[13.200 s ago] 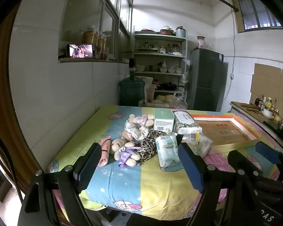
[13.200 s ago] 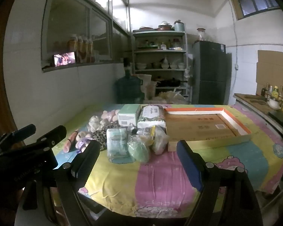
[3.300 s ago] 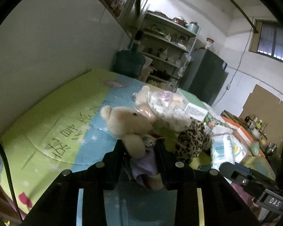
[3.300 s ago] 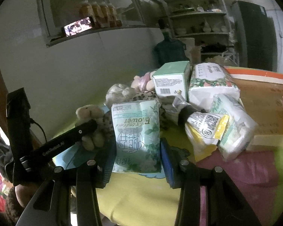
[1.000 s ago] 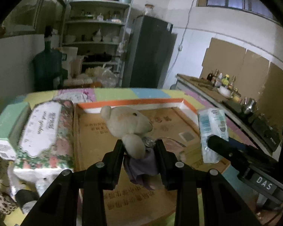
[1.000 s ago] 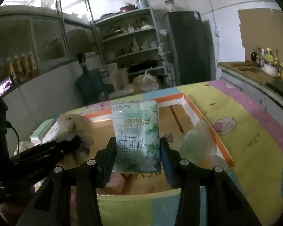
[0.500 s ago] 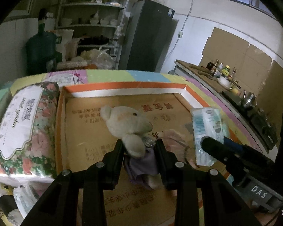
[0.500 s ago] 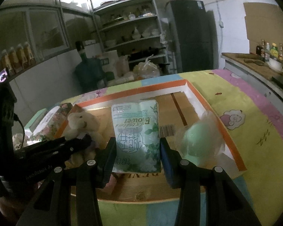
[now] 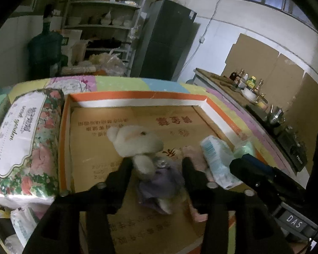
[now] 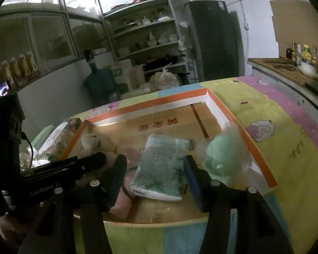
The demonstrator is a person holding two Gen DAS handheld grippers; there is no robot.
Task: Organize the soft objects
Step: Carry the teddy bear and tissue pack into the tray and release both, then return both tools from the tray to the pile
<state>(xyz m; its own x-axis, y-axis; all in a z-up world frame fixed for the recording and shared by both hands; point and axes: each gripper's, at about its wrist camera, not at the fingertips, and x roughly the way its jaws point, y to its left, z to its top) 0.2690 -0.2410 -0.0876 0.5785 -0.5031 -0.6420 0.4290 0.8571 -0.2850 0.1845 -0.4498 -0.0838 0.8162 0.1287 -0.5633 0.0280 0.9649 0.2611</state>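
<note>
Hovering low over the shallow orange-rimmed cardboard tray [image 9: 135, 96], both tools stand with their fingers apart and nothing clamped. The left tool [image 9: 156, 167] brackets the cream plush bear in a purple dress [image 9: 137, 140], which looks slack between the fingers; whether it rests on the tray floor or is dropping I cannot tell. The right tool [image 10: 154, 165] frames the pale green plastic-wrapped tissue pack [image 10: 161, 165], which lies tilted in the tray.

The two tools sit very close, the left one's dark body just beside the right one's left finger [image 10: 115, 175], so pulling back carelessly could knock them together or drag a toy out. The bear's dress could also snag on a finger as the left tool lifts. The tissue pack leans partly on a pink soft item [image 10: 125, 201] near the front wall, so a nudge could tip it over the low edge onto the desk.

Inside the tray I see the bear at the left, the pink item, the tissue pack in the middle, and a mint-green soft lump in clear plastic wrap [image 10: 220, 154] against the right wall. Outside, touching the tray's left wall, lies a floral-printed tissue package [image 9: 23, 146], on the pastel patchwork cloth [image 10: 286, 148] covering the desk.
</note>
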